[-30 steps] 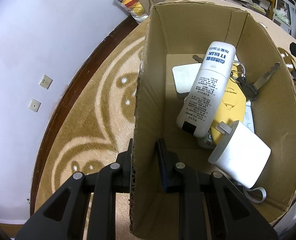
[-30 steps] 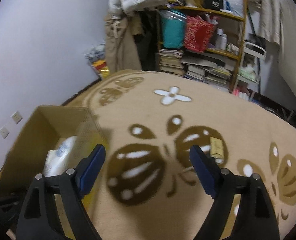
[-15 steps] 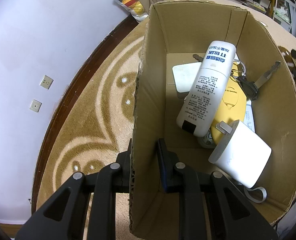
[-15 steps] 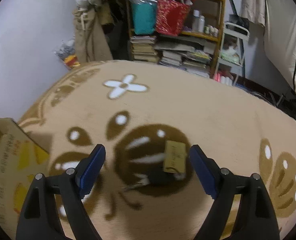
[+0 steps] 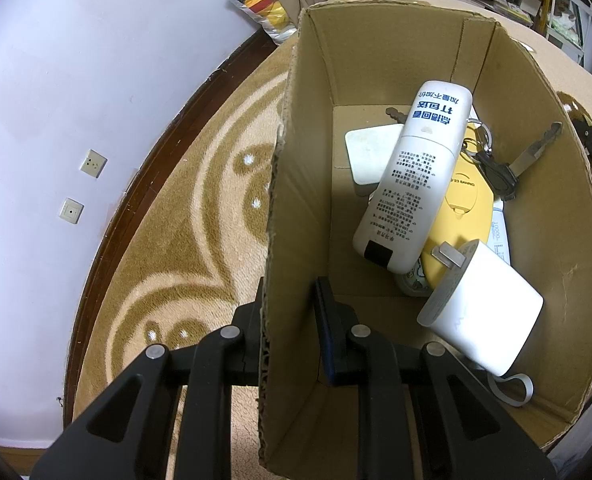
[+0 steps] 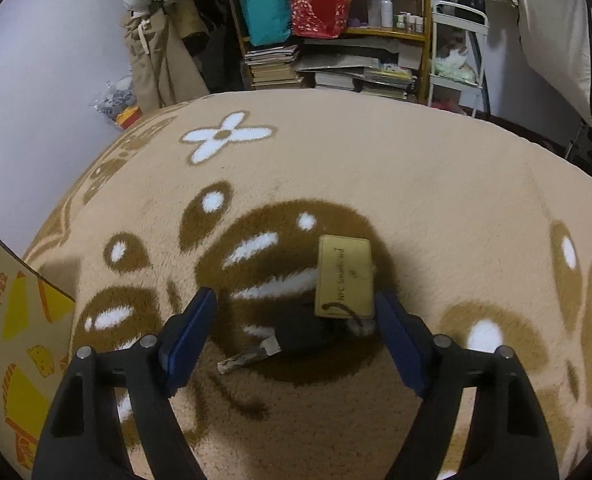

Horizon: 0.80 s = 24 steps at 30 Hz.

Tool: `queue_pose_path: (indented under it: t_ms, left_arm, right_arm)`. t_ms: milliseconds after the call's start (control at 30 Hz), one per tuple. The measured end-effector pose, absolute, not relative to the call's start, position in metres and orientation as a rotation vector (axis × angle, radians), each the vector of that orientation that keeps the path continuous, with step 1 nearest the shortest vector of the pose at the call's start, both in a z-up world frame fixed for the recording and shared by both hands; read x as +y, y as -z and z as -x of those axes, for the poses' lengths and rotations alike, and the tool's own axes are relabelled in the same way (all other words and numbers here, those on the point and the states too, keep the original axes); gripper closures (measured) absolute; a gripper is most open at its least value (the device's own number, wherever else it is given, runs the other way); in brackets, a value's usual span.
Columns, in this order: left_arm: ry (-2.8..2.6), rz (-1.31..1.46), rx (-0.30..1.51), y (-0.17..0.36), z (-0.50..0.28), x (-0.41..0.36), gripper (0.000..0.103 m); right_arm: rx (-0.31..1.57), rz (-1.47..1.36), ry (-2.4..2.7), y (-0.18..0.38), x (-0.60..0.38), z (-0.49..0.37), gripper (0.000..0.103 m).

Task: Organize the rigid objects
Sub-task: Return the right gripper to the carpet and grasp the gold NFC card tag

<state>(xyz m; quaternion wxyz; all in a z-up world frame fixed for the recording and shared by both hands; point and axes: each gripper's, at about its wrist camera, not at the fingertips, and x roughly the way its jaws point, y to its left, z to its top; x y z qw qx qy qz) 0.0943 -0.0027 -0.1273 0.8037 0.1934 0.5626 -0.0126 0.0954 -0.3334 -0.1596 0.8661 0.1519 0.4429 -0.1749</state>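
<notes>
Beige carpet (image 6: 375,180): left claw (image 5: 292,320) clamps cardboard box (image 5: 296,200) wall; wide right claw (image 6: 296,332) straddles black tagged key (image 6: 296,336).

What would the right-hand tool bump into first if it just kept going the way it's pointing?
Most likely the black key lying on the carpet between the right tool's open fingers, with its tan tag just beyond. Depth is hard to judge, so it might meet the tag first.

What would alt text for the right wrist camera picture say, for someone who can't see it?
The open right gripper hovers over a black key with a tan tag lying on a beige and brown patterned rug. A corner of a cardboard box shows at the left edge, and cluttered shelves stand in the background.
</notes>
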Motion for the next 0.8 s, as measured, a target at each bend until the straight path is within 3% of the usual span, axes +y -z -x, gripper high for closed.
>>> queue_pose_path:
  t_ms: [133,367,800]
  left_arm:
    - [0.027,-0.415,1.205,0.127,-0.094,-0.002,0.083]
    - [0.026,-0.417,1.206,0.127,-0.094,-0.002,0.083]
    - [0.029,-0.415,1.208,0.128,-0.095,-0.001,0.083]
  right_arm:
    - [0.930,-0.314,0.368,0.162,-0.335,-0.095,0.030]
    - [0.930,-0.336,0.397,0.157,-0.345,-0.095,0.070]
    - [0.899,-0.277,0.327,0.139,-0.328,-0.089,0.072]
